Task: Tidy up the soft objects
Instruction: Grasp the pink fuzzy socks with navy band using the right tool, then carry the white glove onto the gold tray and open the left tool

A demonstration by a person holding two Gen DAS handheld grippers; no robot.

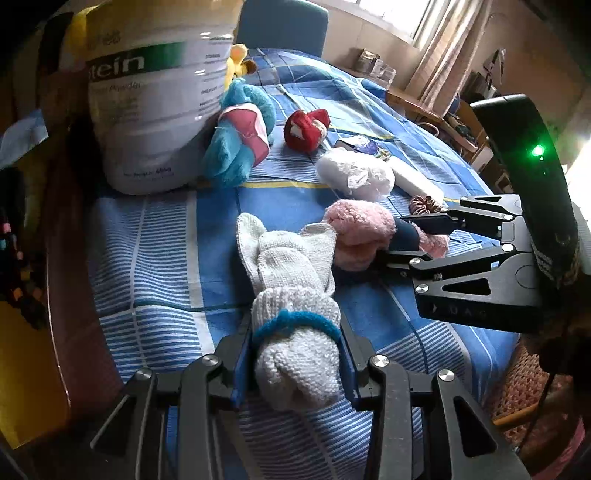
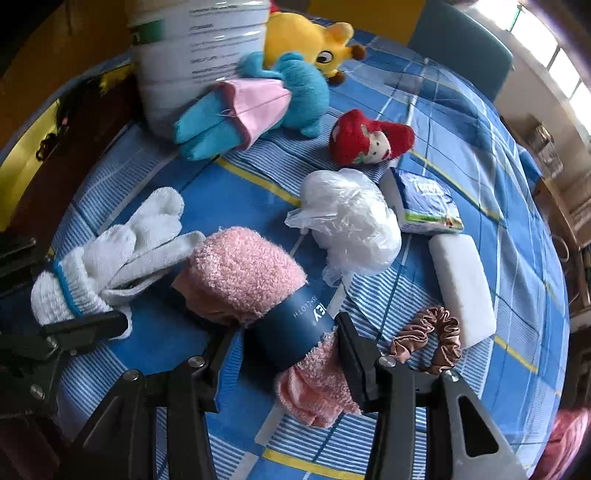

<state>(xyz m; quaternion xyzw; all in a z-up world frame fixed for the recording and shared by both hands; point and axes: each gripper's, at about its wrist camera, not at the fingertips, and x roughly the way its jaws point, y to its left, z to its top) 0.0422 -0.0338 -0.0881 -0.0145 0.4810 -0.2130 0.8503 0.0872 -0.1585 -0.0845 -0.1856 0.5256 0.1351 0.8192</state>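
In the left wrist view the left gripper [image 1: 295, 362] is clenched on the white knitted glove bundle with a blue cuff band [image 1: 291, 295], gripping it at the banded end at 6 o'clock; the bundle's long axis runs from 6 toward 12, its loose glove tips pointing away from the fingers over the blue checked cloth on the bench [image 1: 155, 251].

In the right wrist view the right gripper [image 2: 284, 358] straddles the pink fluffy washcloth roll with a navy paper sleeve [image 2: 266, 295]; the fingers stand either side of the sleeve, but whether they are pressing it I cannot tell; the roll's long axis lies from 5 toward 11 o'clock, its fluffy end pointing at the glove bundle, which it touches.

Each hand is nearest its own item, so I judge neither needs to cross.

Farther out lie a brown satin scrunchie [image 2: 428, 339] at 3 o'clock, a white foam block [image 2: 461, 288], a crumpled clear plastic bag [image 2: 351, 225], a red-haired doll head [image 2: 369, 138], a blue plush with a pink skirt [image 2: 258, 103], a yellow plush [image 2: 310, 33] and a large white powder tub [image 2: 199, 55] at 11 o'clock.
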